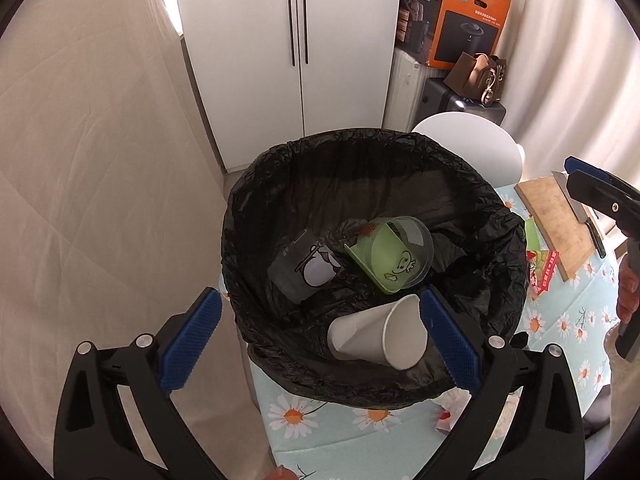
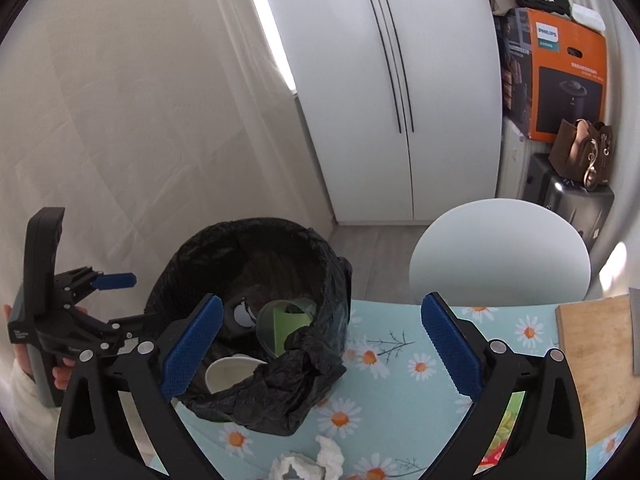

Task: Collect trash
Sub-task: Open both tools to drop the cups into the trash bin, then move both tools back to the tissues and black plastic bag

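Note:
A bin lined with a black bag (image 1: 496, 248) stands on the daisy tablecloth. Inside lie a white paper cup (image 1: 376, 334), a clear cup with a green insert (image 1: 396, 256) and a dark cup (image 1: 300, 272). My left gripper (image 1: 320, 336) is open just above the bin's near rim, the paper cup lying between its fingers, not held. My right gripper (image 2: 320, 344) is open and empty over the table right of the bin (image 2: 312, 364). Crumpled white tissue (image 2: 316, 460) lies on the cloth below it. The left gripper also shows in the right wrist view (image 2: 116, 280).
A wooden cutting board (image 1: 556, 224) with a knife (image 1: 584, 216) lies at the table's right. A red and green wrapper (image 1: 540, 268) lies beside the bin. A white chair (image 2: 500, 252) stands behind the table. White cabinets (image 1: 296, 52), a curtain and stacked boxes fill the back.

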Available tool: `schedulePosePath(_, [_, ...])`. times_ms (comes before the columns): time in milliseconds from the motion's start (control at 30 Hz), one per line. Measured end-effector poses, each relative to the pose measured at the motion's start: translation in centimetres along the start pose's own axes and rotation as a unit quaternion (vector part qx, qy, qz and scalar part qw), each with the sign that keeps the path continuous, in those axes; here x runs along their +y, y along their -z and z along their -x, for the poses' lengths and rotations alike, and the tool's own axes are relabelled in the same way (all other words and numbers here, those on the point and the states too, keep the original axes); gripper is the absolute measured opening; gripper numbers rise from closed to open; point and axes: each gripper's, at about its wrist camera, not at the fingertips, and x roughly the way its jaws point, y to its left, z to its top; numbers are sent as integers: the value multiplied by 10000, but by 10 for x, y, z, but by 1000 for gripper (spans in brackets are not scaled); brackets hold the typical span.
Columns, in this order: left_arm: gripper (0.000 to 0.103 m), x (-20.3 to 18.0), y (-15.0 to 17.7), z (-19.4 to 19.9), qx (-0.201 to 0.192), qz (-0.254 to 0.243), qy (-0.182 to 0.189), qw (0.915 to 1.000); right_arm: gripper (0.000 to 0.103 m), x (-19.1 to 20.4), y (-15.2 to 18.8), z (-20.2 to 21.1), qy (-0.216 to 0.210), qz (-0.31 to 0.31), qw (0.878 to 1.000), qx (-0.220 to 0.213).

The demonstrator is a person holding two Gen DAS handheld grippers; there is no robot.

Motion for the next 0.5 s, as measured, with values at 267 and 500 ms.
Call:
schedulePosePath(267, [97,-4,20,12,23,179,-80,9998,95,-26,10,24,291,52,9995,148])
schedulePosePath(500, [97,-20,30,25,-57,328,-174,9993,95,-43,14,45,417,134,9987,273])
